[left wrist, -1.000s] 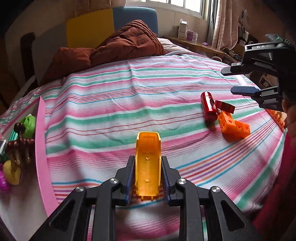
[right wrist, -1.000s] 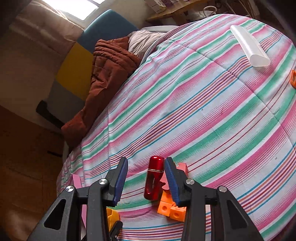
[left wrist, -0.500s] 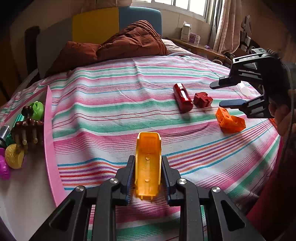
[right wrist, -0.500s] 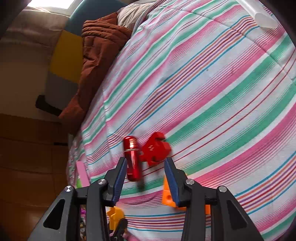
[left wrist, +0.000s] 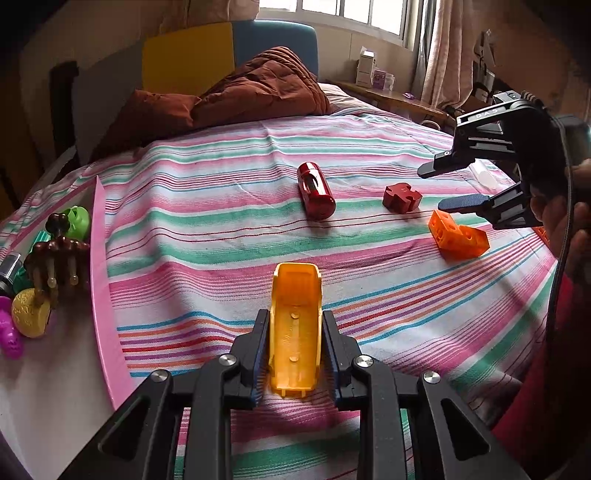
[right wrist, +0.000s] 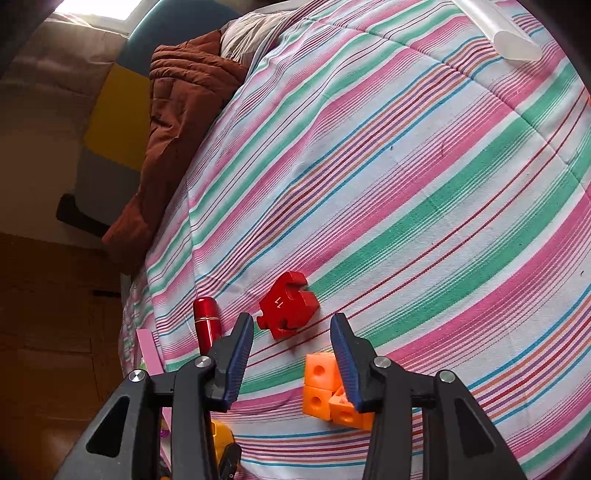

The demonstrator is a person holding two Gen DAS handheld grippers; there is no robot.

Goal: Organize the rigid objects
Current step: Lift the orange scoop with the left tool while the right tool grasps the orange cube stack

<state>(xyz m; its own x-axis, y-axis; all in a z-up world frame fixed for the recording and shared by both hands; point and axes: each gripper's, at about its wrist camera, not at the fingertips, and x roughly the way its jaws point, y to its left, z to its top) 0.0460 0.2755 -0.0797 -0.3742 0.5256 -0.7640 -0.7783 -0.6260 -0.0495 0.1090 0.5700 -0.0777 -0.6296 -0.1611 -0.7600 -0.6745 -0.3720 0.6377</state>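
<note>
My left gripper [left wrist: 295, 343] is shut on an orange-yellow plastic shell [left wrist: 295, 325], held over the striped bedspread. Further out lie a red cylinder [left wrist: 316, 190], a red puzzle-shaped block [left wrist: 402, 197] and an orange cube block [left wrist: 458, 236]. My right gripper [left wrist: 439, 186] hovers open at the right, just above the orange block. In the right wrist view the right gripper [right wrist: 291, 332] stands open with nothing between its fingers; the red puzzle block [right wrist: 288, 304] lies just beyond the tips, the red cylinder [right wrist: 207, 319] to their left, the orange cube block [right wrist: 325, 387] under the right finger.
A pink tray [left wrist: 101, 280] at the left bed edge holds several small toys: a green skull [left wrist: 77, 221], a brown figure [left wrist: 55, 254], a yellow ball [left wrist: 29, 314]. A brown quilt [left wrist: 236, 99] lies at the bed's head. A clear tube [right wrist: 506, 33] lies far right.
The right gripper has drawn back from the red cylinder, which now lies left of its fingers, and its jaws stand a little wider. The left gripper keeps its grip on the shell.
</note>
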